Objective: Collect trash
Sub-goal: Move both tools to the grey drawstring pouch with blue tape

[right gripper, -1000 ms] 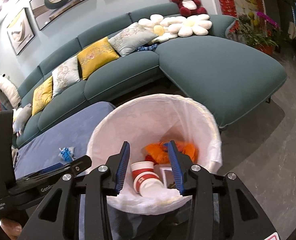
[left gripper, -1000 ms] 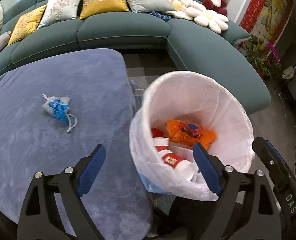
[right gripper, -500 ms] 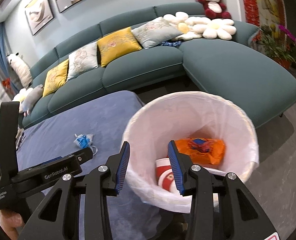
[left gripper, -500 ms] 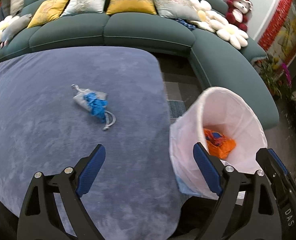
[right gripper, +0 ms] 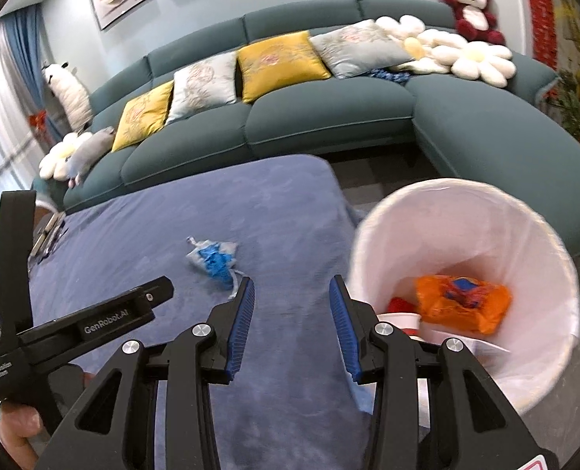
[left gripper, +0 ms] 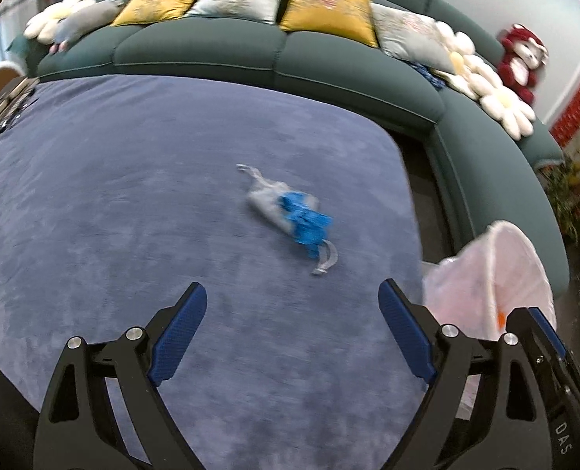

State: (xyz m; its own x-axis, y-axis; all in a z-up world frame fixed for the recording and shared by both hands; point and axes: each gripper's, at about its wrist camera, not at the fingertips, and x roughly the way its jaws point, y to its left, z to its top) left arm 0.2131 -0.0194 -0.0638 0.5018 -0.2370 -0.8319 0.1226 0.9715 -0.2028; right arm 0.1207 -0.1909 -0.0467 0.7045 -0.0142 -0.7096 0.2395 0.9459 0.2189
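With the teal sofa [right gripper: 329,117] behind and the white-lined bin [right gripper: 466,235] just beside the blue-covered table [left gripper: 133,196], a crumpled grey-and-blue wrapper [left gripper: 290,211], perhaps plastic, lies unobstructed mid-table ahead of the left gripper [left gripper: 291,337] and right gripper [right gripper: 291,325], both released and empty.

**Change record: both views swung off the bin toward the blue bench**

Left hand-held gripper [left gripper: 291,309]: formerly over the lined waste bin [left gripper: 489,274], now over the blue bench [left gripper: 133,203]; bin slid to the right edge of its view, contents almost out of sight. Crumpled grey-and-blue wrapper [left gripper: 290,215]: shifted from far left to centre, ahead of the wide-set jaws. Right hand-held gripper [right gripper: 291,313]: moved off the bin's mouth to the bench edge beside it; paper cup no longer framed between its fingers.
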